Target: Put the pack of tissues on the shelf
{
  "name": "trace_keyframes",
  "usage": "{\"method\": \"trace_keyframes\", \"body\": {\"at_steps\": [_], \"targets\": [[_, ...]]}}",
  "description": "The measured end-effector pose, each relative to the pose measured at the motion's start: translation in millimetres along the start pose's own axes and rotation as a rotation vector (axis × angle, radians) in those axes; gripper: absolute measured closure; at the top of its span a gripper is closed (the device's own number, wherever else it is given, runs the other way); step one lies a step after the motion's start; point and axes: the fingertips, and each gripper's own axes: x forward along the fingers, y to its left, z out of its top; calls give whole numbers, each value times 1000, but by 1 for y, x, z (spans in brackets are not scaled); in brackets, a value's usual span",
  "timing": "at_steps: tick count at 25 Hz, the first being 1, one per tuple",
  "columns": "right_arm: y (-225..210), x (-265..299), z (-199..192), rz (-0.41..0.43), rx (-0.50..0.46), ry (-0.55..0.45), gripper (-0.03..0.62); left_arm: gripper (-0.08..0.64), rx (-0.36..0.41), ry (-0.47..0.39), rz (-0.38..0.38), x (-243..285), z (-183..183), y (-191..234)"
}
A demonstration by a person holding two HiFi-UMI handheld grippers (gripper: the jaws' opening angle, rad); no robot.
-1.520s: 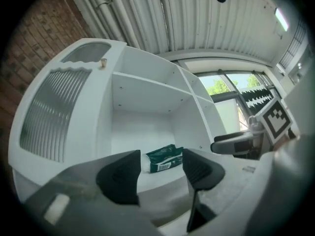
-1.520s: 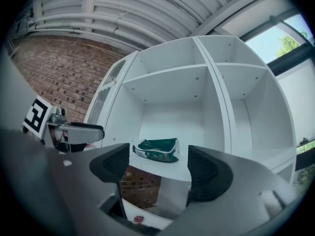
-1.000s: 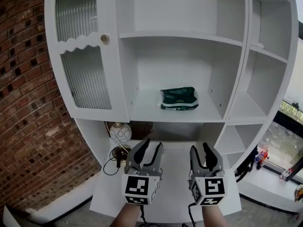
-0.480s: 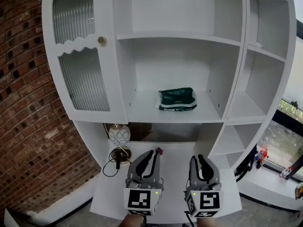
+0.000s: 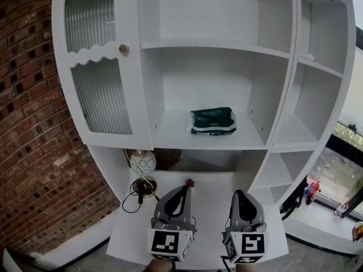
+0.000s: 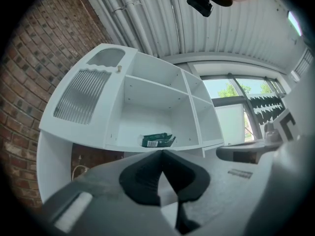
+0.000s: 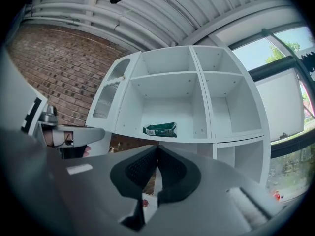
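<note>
Head view first: where is the pack of tissues (image 5: 212, 120)?
— It lies on the middle shelf (image 5: 170, 135) of the white cabinet, ahead of both tools and higher than them, well apart from either. Its line falls between the left gripper (image 5: 182, 188) and the right gripper (image 5: 241, 192).

And the left gripper view?
— Its jaws have just been closing and now meet at the tips, with nothing between them. The pack (image 6: 157, 140) shows straight beyond the closed tips of the left gripper (image 6: 161, 154), on its shelf.

Same for the right one?
— Yes. The right gripper (image 7: 157, 149) has also just been closing, and its pads are pressed together on nothing. The pack (image 7: 160, 129) sits dead ahead of it and a little above.

What lies around the tools?
— Both hang side by side over a white table (image 5: 210, 208), near each other but not touching. A ribbed-glass door (image 5: 102, 95) stands ahead and to the left of the left gripper, and a brick wall (image 5: 34, 123) further left. A round white object (image 5: 143, 162) sits under the shelf, ahead-left of that same gripper.
</note>
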Motion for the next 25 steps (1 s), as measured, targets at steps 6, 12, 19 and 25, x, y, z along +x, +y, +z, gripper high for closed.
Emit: {"method": "trace_keyframes", "body": {"at_steps": [6,12,19,25], "targets": [[-2,2,6,1,-13,-7,586,552,8,1,10,0,5,2],[0,2,10,8,-1,25,586,552,11,-2,20,-1,12,4],[0,1,20,7,-30,-43,589,552,19,5,17,0,13,0],[0,6,17,-1,-40,-46,591,552,20,25,12,4,4,-2]]}}
